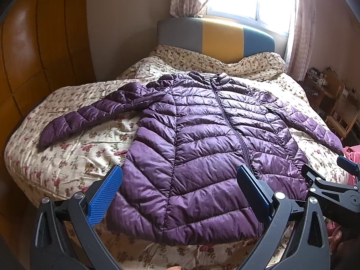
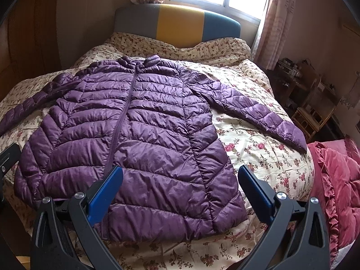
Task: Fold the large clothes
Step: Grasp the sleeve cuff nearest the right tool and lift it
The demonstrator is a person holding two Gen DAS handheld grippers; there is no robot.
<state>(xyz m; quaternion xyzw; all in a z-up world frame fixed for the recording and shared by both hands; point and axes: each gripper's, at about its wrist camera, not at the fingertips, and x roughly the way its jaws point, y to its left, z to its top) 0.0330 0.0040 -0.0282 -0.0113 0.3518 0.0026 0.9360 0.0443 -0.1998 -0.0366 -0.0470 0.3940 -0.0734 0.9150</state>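
Note:
A purple quilted puffer jacket [image 1: 202,139] [image 2: 126,135] lies flat and zipped, front up, on the floral bedspread [image 1: 90,144] [image 2: 258,157], collar toward the headboard. Its left sleeve [image 1: 90,114] stretches out to the left, its right sleeve [image 2: 252,110] out to the right. My left gripper [image 1: 180,175] hovers open above the jacket's hem, nothing between its blue fingers [image 1: 105,195]. My right gripper [image 2: 180,175] hovers open over the hem's right corner, also holding nothing. The right gripper's tool shows at the right edge of the left wrist view.
A grey, yellow and teal headboard [image 1: 216,38] stands under a bright window with pink curtains [image 2: 272,22]. A red ruffled quilt [image 2: 337,180] lies at the bed's right. A wooden wardrobe [image 1: 33,67] is on the left, wooden furniture [image 2: 310,103] on the right.

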